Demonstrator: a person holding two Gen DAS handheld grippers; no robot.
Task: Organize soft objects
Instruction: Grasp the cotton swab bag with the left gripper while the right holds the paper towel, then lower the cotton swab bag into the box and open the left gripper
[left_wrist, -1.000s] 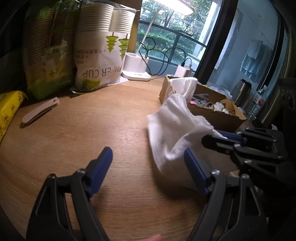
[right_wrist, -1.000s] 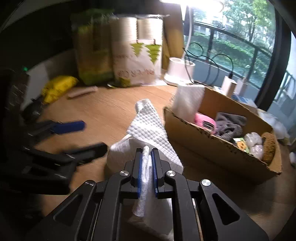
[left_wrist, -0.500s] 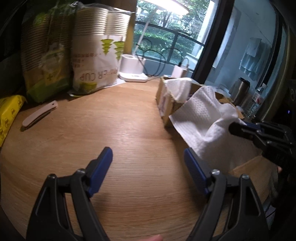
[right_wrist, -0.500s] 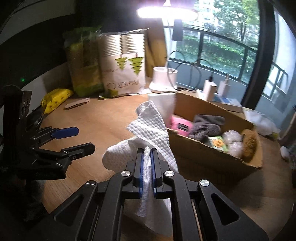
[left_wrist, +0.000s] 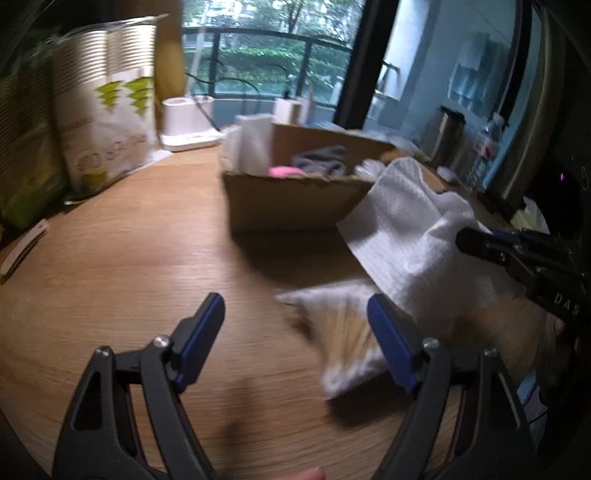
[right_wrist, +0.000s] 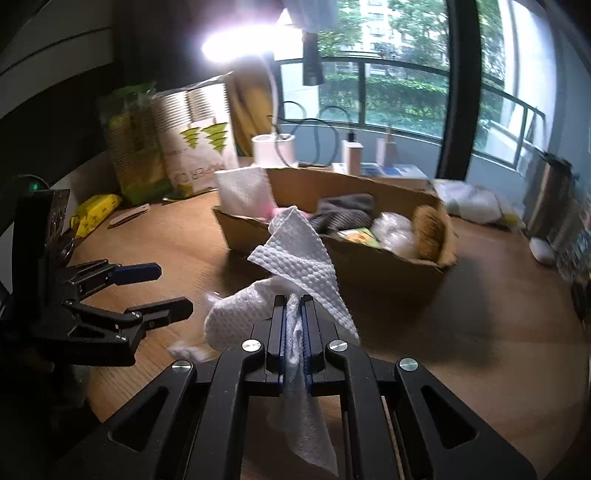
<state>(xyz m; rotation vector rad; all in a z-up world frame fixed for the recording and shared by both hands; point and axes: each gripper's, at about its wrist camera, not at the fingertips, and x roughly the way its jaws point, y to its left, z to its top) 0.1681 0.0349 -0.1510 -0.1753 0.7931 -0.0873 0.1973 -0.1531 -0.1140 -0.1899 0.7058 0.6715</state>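
Observation:
My right gripper (right_wrist: 293, 300) is shut on a white waffle-textured cloth (right_wrist: 295, 254), which hangs off the wooden table in front of the cardboard box (right_wrist: 388, 267). The box holds a folded white towel (right_wrist: 243, 192), a grey cloth (right_wrist: 347, 212), pale balls and a brown scrubber (right_wrist: 428, 232). In the left wrist view the cloth (left_wrist: 413, 229) and the right gripper (left_wrist: 466, 240) are at the right. My left gripper (left_wrist: 295, 325) is open over the table with nothing between its fingers. A clear packet of thin wooden sticks (left_wrist: 343, 332) lies by its right finger. The left gripper (right_wrist: 166, 290) appears left of the cloth.
Bags of paper cups (right_wrist: 173, 147) stand at the back left, with a yellow packet (right_wrist: 96, 212) and a beige folded tool (right_wrist: 129, 216) near them. A white lamp base (right_wrist: 273, 149), chargers and cables sit behind the box. A metal flask (left_wrist: 447, 133) stands at the right edge.
Both grippers have swung right. The cloth has come up off the table and now hangs in front of the box. The packet of sticks has come into the left wrist view.

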